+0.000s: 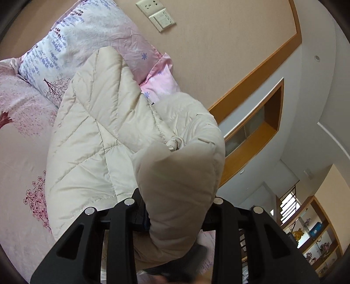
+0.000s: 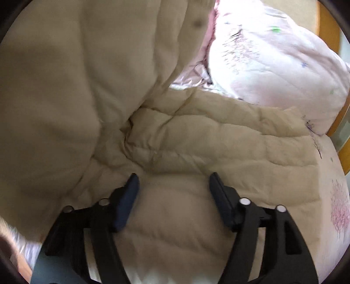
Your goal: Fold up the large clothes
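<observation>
The left tool (image 1: 175, 209) is squeezed shut on a thick fold of the coat (image 1: 91, 131), and it points almost level, with the fold bulging out past its black arms. The right tool (image 2: 172, 192) tips downward with its two fingers (image 2: 128, 196) spread wide apart. Nothing is pinched between them; they are just over the coat.

A bed sheet (image 1: 19, 131) with pink blossom print fills the left of the left wrist view; a floral pillow (image 1: 72, 39) lies at upper left against a beige wall (image 1: 218, 43); a socket and switch plate (image 1: 156, 15) sit at top centre; wood trim (image 1: 262, 67) runs diagonally at right; a wooden niche (image 1: 260, 131) opens below it; shelves (image 1: 317, 238) with ornaments stand at lower right beside a bright window (image 1: 288, 202).
</observation>
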{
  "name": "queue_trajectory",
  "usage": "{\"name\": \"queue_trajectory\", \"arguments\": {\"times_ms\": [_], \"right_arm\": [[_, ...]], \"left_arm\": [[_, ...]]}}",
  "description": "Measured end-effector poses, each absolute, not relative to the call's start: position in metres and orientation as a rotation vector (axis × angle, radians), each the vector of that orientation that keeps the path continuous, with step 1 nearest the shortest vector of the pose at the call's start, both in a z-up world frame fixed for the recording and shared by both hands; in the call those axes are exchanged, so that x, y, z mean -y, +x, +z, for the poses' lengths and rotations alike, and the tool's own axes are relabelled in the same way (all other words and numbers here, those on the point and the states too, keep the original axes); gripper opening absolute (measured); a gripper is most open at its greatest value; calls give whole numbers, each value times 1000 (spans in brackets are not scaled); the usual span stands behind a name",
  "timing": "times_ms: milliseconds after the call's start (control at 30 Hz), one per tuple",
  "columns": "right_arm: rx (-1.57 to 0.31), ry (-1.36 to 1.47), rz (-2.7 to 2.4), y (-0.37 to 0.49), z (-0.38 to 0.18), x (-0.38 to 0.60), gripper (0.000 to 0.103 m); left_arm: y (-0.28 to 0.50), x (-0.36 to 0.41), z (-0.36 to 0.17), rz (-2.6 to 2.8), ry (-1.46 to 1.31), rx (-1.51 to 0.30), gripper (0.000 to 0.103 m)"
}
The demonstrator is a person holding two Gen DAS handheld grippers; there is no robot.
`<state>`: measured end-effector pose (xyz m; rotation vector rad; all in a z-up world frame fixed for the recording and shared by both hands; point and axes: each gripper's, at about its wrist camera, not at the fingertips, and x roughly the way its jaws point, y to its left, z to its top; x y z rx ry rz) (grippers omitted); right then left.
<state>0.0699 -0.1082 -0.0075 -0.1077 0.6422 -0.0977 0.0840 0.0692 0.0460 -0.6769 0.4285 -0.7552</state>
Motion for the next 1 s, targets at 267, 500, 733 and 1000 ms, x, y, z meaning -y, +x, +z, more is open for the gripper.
{"name": "queue_trajectory", "arguments": {"times_ms": [267, 500, 733, 1000], "right_arm": [[-597, 15, -307, 11, -4, 194, 68], [-731, 106, -217, 56, -27, 223, 59], [-761, 197, -122, 87, -27, 242, 61], [-706, 273, -74, 68, -21, 268, 61]], "left_arm": [[90, -59, 46, -757, -643, -433, 31], [92, -20, 43, -812, -548, -465, 31], [105, 30, 22, -903, -503, -584, 31], [114, 66, 1, -916, -483, -663, 31]]}}
